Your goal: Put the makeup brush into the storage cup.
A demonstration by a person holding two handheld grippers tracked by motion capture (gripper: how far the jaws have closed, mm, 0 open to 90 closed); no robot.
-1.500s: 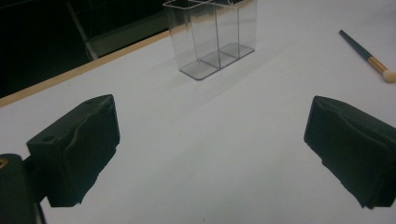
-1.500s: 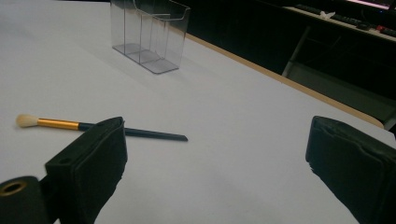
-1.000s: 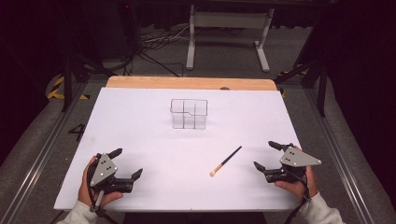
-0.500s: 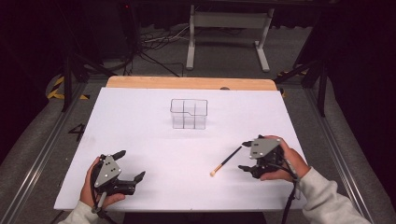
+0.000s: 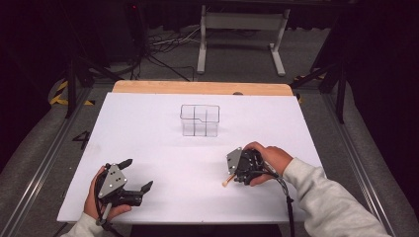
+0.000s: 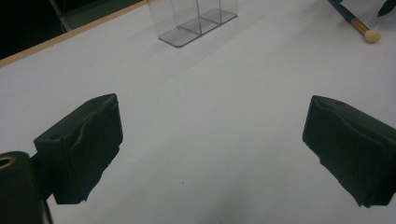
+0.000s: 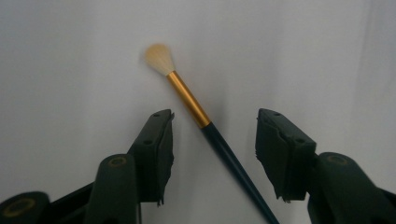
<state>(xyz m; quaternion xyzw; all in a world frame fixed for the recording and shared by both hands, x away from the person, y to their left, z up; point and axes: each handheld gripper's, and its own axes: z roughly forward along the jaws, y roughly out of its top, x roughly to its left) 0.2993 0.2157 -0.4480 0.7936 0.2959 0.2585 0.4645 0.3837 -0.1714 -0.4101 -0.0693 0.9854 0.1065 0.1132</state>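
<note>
Right gripper (image 7: 212,140), seen in the right gripper view: its jaws are standing partly apart and have just been closing, with the dark handle of the paintbrush (image 7: 196,109) lying between them; neither pad is touching the handle, so the brush is not yet being gripped. The brush is lying flat on the white tabletop (image 5: 163,163). In the high view the right gripper (image 5: 237,170) is hanging over the brush near the tabletop's near edge, right of centre, and the pale bristle tip (image 5: 225,182) is sticking out toward that near edge. The long axis is running diagonally, bristles toward the near-left corner and handle toward the far-right corner; the gold collar (image 7: 188,99) is sitting between bristles and handle.

Left gripper (image 5: 133,178), near the tabletop's near-left corner: its jaws are standing wide apart, released, and are holding nothing, as the left gripper view (image 6: 210,154) is confirming.

Clear divided box (image 5: 199,120): standing upright toward the far edge, well apart from both grippers.
</note>
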